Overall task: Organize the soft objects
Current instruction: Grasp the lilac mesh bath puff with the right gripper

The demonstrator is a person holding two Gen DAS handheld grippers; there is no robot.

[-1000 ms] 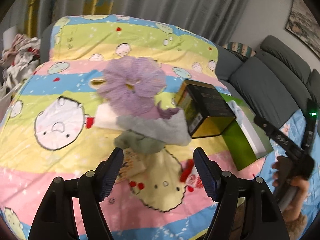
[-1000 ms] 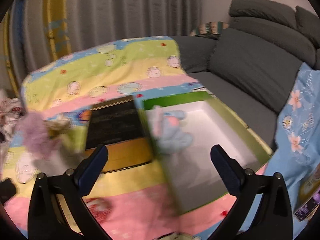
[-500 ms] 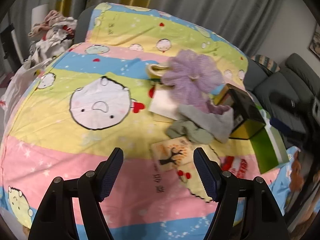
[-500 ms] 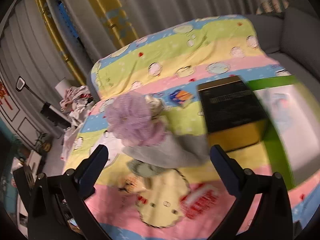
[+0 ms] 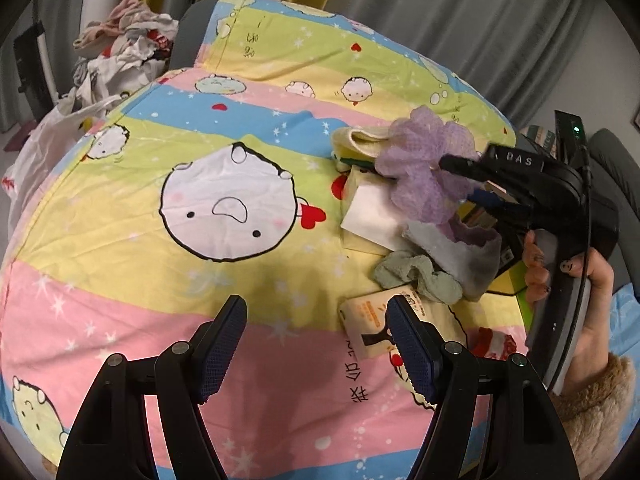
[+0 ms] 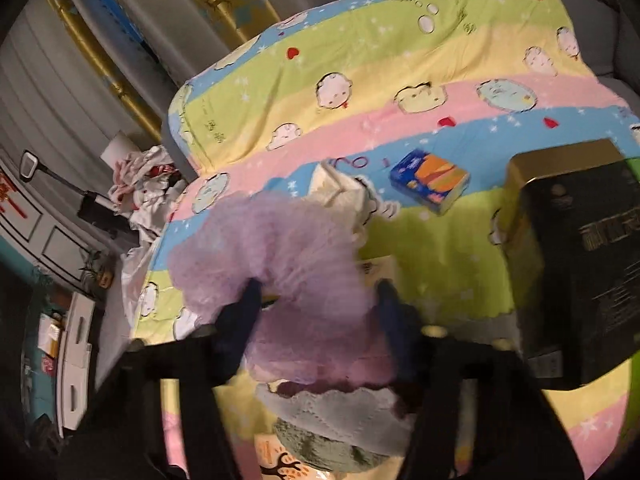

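Pouf [image 6: 276, 276]: lilac mesh bath pouf, topmost of a heap of soft things on the striped blanket [image 5: 132, 280]. It fills the gap between the fingers of the right gripper [image 6: 316, 304], whose jaws have just been closing round it; the mesh bulges over both pads, so the grip looks made or nearly made. Motion blur prevents certainty.

Right gripper, seen from the left: it reaches in from the right edge, held in a hand [image 5: 576, 280] with a fleecy cuff, tips buried in the pouf [image 5: 428, 172]. Probably aimed from above because the pouf sits highest and comes away first.

Left gripper [image 5: 316, 344]: fingers apart, nothing between them, hovering over bare blanket near the heap. Judged to be waiting its turn.

Heap under the pouf: grey cloth [image 5: 460, 252], green cloth [image 5: 416, 276], white pack [image 5: 372, 212], cream item [image 5: 356, 140]. Tissue pack [image 5: 372, 320] with tree print lies just beside the left gripper's right finger.

Dark box [image 6: 580, 264]: gold-edged, beside the heap. A blue pack [image 6: 430, 184] lies apart behind it.

Risk: loose mesh may drag the grey cloth along.
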